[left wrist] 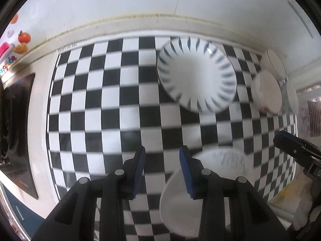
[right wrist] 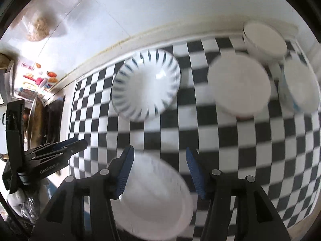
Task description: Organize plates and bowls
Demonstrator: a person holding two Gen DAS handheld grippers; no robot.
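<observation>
A white bowl with blue radial stripes (left wrist: 197,74) (right wrist: 145,84) lies on the black-and-white checkered mat (left wrist: 104,104) (right wrist: 260,140). A plain white plate (left wrist: 180,196) (right wrist: 154,196) lies at the mat's near edge. Three plain white bowls stand at the far right: one in front (left wrist: 266,92) (right wrist: 239,83), one behind (left wrist: 275,62) (right wrist: 262,38), one to the right (right wrist: 300,86). My left gripper (left wrist: 162,170) is open and empty, above the mat just left of the plate. My right gripper (right wrist: 158,170) is open and empty, hovering over the plate.
A white wall and a cream ledge (left wrist: 140,23) run behind the mat. A dark appliance (left wrist: 16,120) stands to the left. Fridge magnets (left wrist: 22,40) show at far left. The other gripper shows in each view's edge (left wrist: 297,150) (right wrist: 46,160).
</observation>
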